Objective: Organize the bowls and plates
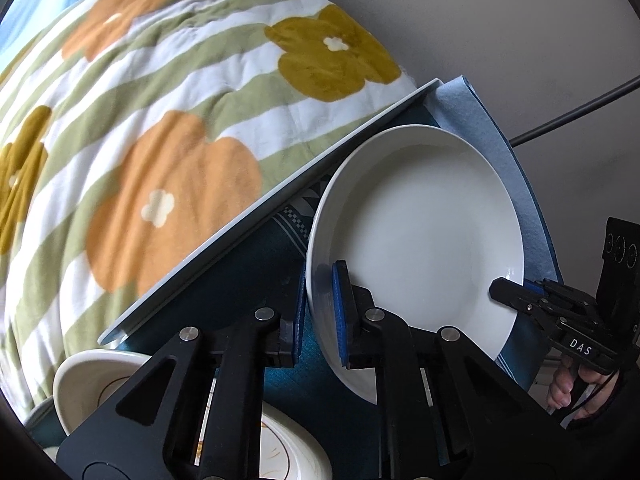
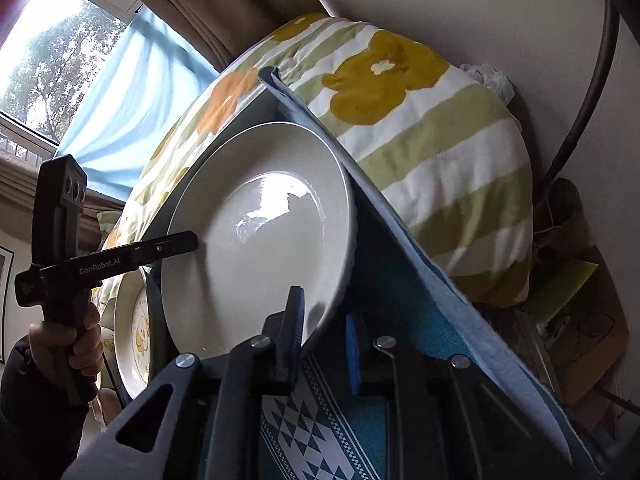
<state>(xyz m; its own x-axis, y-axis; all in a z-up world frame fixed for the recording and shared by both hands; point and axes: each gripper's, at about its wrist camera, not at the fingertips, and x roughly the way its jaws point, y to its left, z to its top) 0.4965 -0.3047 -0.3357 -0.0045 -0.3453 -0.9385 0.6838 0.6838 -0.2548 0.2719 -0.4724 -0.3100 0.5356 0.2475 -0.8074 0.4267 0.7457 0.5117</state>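
2 grippers are clamped on 1 white plate (image 1: 416, 236), each at its own side of the rim. The left gripper (image 1: 318, 312) has its blue pads closed over the plate's near-left edge, one pad on the inner face and the other behind the rim. The right gripper (image 2: 324, 344) bites the opposite edge the same way; in the left wrist view its black fingertips meet the rim at the plate's right side. A hand (image 2: 76, 344) holds the left tool's grip, seen from the right wrist camera.

The plate sits on a dark teal patterned cloth (image 2: 320, 432) spread over a white-edged table (image 1: 256, 216), with a pale blue mat (image 1: 460, 104) at the far side. It lies directly ahead of both tools, between them, so neither hand is nearer. The line joining the 2 grips runs across the plate's middle, which I judge is what the next move depends on: both ends need to rise together or the plate will tilt and slide.

At the near left, 2 patterned dishes (image 1: 96, 380) wait beside the plate, probably the stacking spot. A flowered quilt (image 1: 160, 120) is bunched beyond the table's far edge.
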